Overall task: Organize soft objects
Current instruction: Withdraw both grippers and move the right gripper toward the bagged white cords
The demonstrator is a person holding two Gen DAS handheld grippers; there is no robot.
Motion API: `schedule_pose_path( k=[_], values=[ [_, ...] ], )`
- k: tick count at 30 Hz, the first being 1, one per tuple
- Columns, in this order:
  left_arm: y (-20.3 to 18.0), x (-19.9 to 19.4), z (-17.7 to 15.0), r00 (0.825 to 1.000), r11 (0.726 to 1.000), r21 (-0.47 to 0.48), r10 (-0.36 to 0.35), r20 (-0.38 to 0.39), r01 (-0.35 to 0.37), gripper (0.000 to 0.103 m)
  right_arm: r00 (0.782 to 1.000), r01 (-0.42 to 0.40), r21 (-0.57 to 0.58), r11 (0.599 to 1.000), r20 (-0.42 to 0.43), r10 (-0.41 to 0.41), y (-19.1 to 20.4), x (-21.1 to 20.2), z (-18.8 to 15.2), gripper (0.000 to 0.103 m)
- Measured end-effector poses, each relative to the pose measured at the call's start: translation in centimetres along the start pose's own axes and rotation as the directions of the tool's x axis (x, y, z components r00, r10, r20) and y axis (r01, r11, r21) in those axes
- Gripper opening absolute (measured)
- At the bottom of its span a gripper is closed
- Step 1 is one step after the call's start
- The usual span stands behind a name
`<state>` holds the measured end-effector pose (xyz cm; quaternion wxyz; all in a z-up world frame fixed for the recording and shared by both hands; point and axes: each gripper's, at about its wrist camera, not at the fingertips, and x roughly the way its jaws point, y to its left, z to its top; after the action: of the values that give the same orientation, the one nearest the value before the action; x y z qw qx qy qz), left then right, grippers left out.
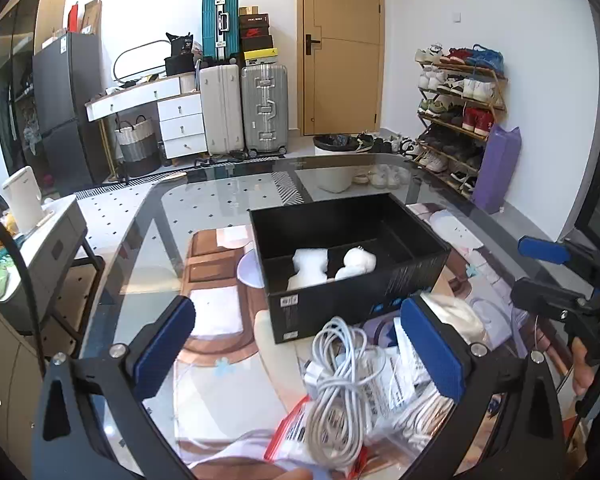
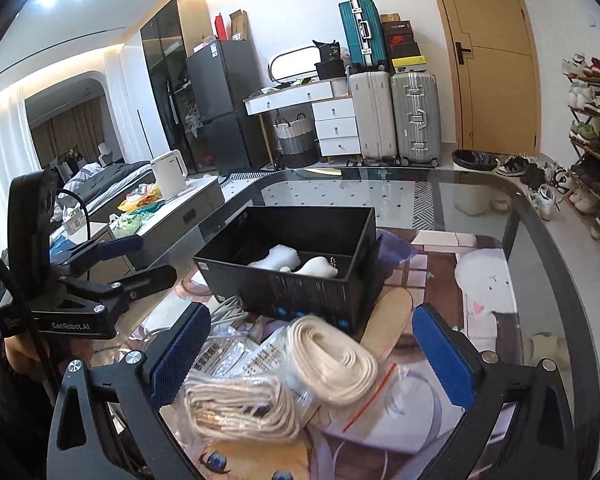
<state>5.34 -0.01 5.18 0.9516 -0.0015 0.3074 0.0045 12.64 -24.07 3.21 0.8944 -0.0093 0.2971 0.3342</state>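
A black open box stands on the glass table and holds two white soft pieces. In front of it lies a pile: a coiled white cable, clear zip bags with papers, a coiled cream rope and a bundle of cream cord. My left gripper is open and empty, its fingers either side of the cable above the pile. My right gripper is open and empty, its fingers either side of the cream rope. Each gripper shows in the other's view.
The glass table lies over a printed mat. A tan insole lies right of the box. A side table with a white kettle stands on the left. Suitcases, a door and a shoe rack line the far wall.
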Motion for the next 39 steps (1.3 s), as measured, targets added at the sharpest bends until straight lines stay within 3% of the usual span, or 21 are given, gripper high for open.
schedule_pose_path(
  k=[24, 39],
  values=[
    [-0.1, -1.5, -4.0, 0.999, 0.999, 0.038, 0.034, -0.03, -0.033, 0.103, 0.996, -0.004, 0.0, 1.0, -0.084, 0.004, 3.0, 0.2, -4.0, 0.102],
    [-0.2, -0.9, -5.8, 0.998, 0.998, 0.054, 0.045, -0.046, -0.042, 0.103, 0.982, -0.065, -0.058, 0.996, -0.184, 0.053, 5.1, 2.1, -5.5, 0.102]
  ],
)
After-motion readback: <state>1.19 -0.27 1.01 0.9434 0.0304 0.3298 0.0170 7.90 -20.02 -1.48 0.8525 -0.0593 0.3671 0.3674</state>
